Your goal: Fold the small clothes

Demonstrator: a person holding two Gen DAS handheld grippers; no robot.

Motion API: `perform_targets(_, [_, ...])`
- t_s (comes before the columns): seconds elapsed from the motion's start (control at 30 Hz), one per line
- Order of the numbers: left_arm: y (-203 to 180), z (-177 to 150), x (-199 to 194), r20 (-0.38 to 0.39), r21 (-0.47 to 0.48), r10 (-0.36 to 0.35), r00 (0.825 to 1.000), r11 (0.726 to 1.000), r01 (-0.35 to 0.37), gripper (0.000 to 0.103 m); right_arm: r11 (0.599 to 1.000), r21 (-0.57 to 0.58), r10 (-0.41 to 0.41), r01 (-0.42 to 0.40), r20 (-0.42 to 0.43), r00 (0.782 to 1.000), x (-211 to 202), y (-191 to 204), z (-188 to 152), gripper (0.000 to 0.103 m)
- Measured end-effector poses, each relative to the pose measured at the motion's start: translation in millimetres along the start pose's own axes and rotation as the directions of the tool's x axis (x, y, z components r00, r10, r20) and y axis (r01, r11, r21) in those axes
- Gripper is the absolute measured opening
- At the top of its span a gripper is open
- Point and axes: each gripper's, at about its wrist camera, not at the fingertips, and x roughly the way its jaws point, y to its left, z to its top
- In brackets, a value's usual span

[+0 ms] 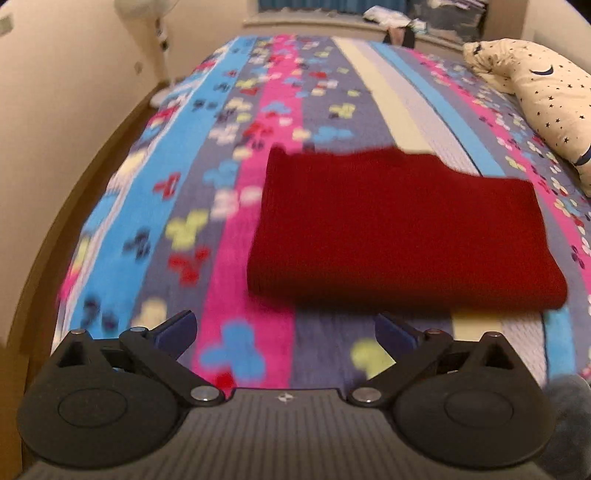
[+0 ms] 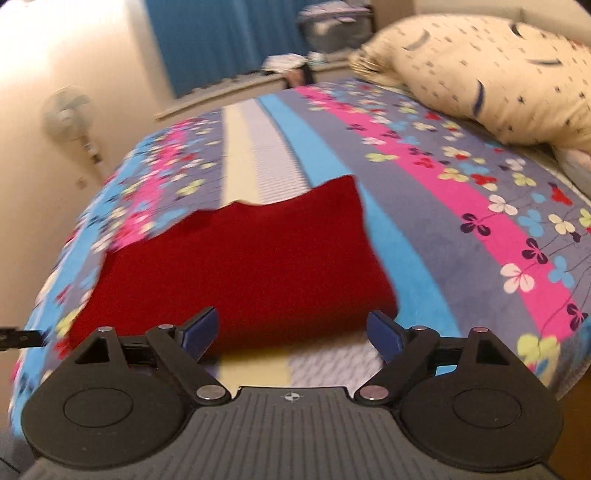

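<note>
A dark red garment (image 1: 399, 229) lies folded into a flat rectangle on the striped, flowered bedspread (image 1: 177, 206). My left gripper (image 1: 284, 332) hovers in front of its near edge, jaws wide apart with nothing between the blue pads. In the right wrist view the same red garment (image 2: 243, 266) fills the middle of the bed. My right gripper (image 2: 291, 332) stands open just before its near edge, the pads (image 2: 199, 328) clear of the cloth. Both views are blurred by motion.
A cream pillow with stars and moons (image 1: 543, 96) lies at the bed's right side, also seen as the pillow (image 2: 491, 74). A standing fan (image 2: 70, 114) is by the left wall. A ledge with clutter (image 1: 391, 22) and blue curtain (image 2: 221, 40) lie beyond the bed.
</note>
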Motion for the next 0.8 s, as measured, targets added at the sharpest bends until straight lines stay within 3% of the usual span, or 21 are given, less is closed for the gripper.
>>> perform_targets(0.13, [-5.8, -32.8, -32.1, -0.025, -0.013, -0.022, 0.999, 1.0, 0.022, 0.103, 0.996, -0.081, 0.042, -0.037, 0.069, 0.997, -46.1, 25.3, -16.1, 0.088])
perform_targets(0.3, [-12.6, -62.9, -68.5, 0.025, 0.032, -0.001, 1.0, 0.999, 0.0, 0.103, 0.989, -0.14, 0.061, -0.044, 0.124, 0.99, -84.7, 36.5, -32.4, 0.088])
perform_targets(0.8, [-14.1, -89.7, -106.8, 0.08, 0.057, -0.02, 0.997, 0.998, 0.015, 0.103, 0.991, -0.128, 0.065, -0.046, 0.147, 0.987, -121.5, 36.0, -51.6, 0.088])
